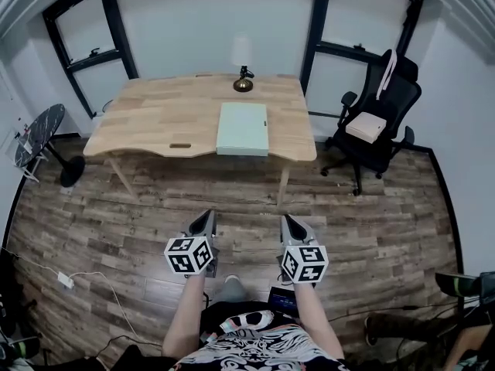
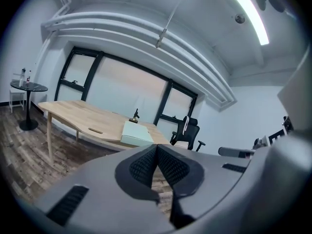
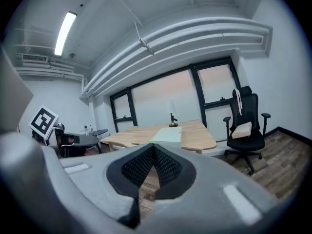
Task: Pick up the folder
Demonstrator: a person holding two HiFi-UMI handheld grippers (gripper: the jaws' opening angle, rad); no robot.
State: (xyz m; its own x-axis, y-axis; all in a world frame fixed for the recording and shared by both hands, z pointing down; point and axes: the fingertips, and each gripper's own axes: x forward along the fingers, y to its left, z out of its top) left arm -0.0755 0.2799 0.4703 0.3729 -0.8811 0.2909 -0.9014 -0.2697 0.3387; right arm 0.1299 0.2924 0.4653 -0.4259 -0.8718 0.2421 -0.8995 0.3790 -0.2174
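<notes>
Standing well back from the wooden table, you have the approach step in hand, and nothing is grasped yet. The folder, pale green and flat, lies on the table's near right part. Its front edge sits at or just over the table's near edge, and a small dark ornament stands behind it. Your left gripper and right gripper hang side by side over the plank floor, both with jaws pressed together on nothing and both aimed roughly toward the table. By my judgement, your next move calls for walking up to the table, parting one gripper's jaws, and coming in low at the folder's front edge, since a thin flat thing offers little else to pinch. Keep clear of the office chair on the right.
</notes>
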